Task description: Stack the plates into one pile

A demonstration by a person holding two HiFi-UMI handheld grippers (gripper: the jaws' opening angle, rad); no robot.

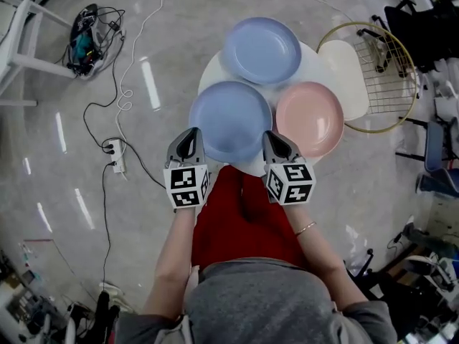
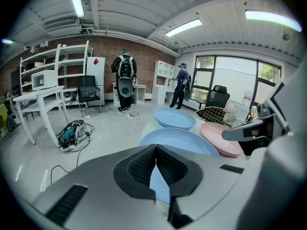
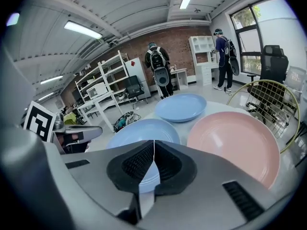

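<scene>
Three round plates lay side by side on a small round white table [image 1: 212, 69], none resting on another. A pale blue plastic plate [image 1: 231, 122] sat nearest the person, a second pale blue plate [image 1: 262, 50] lay at the far side of the table, and a pink plate [image 1: 310, 118] sat to the right, just beside the near blue one. The near blue plate and the pink plate each appeared to reach past the table's rim.

Both grippers hovered at the near edge of the table, low in the head view. The left gripper [image 1: 190, 135] pointed at the near rim of the closest blue plate, with its two black ribbed pads pressed together and nothing between them. The right gripper [image 1: 275, 139] sat over the gap between that blue plate and the pink one, its jaws likewise closed tight and empty. Each gripper showed its marker cube toward the head camera.

A white chair with a gold wire frame [image 1: 346, 77] stood just beyond the pink plate. On the glossy grey floor to the left lay a white power strip [image 1: 117, 157] and a tangle of cables [image 1: 86, 36]. In the left gripper view, two standing people wearing backpacks [image 2: 124, 80] were visible far back near a brick wall.
</scene>
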